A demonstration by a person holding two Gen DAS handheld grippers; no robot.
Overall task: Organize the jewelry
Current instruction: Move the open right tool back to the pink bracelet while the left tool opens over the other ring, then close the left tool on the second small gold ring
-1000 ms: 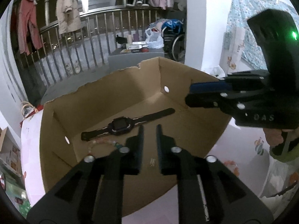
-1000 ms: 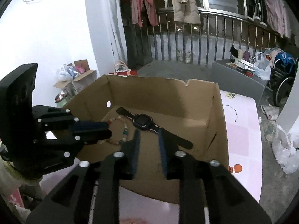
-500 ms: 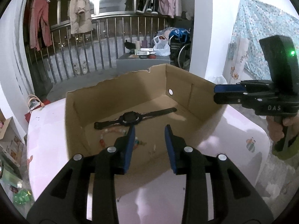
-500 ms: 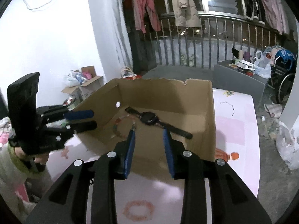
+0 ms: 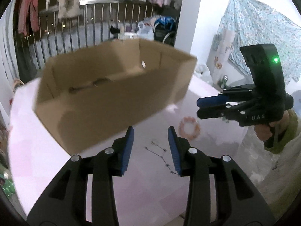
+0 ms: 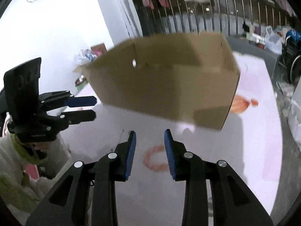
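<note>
A brown cardboard box [image 5: 112,86] stands on the pink table [image 5: 56,160]; it also shows in the right wrist view [image 6: 169,86]. A dark watch lies inside it, blurred. A pinkish bead bracelet [image 5: 189,130] lies on the table near the box; it also shows in the right wrist view [image 6: 155,157]. A thin dark chain necklace [image 5: 160,156] lies on the table between my left fingers. My left gripper [image 5: 150,148] is open and empty above the necklace. My right gripper [image 6: 149,150] is open and empty above the bracelet.
A metal railing [image 5: 84,24] with hanging clothes runs behind the table. A patterned cloth [image 5: 259,37] hangs on the right wall. An orange print [image 6: 242,103] marks the table beside the box. A small box of clutter [image 6: 90,54] sits by the white wall.
Both grippers have drawn back out of the box and opened wider. They now hang over the table in front of it, where the bracelet and necklace have come into view.
</note>
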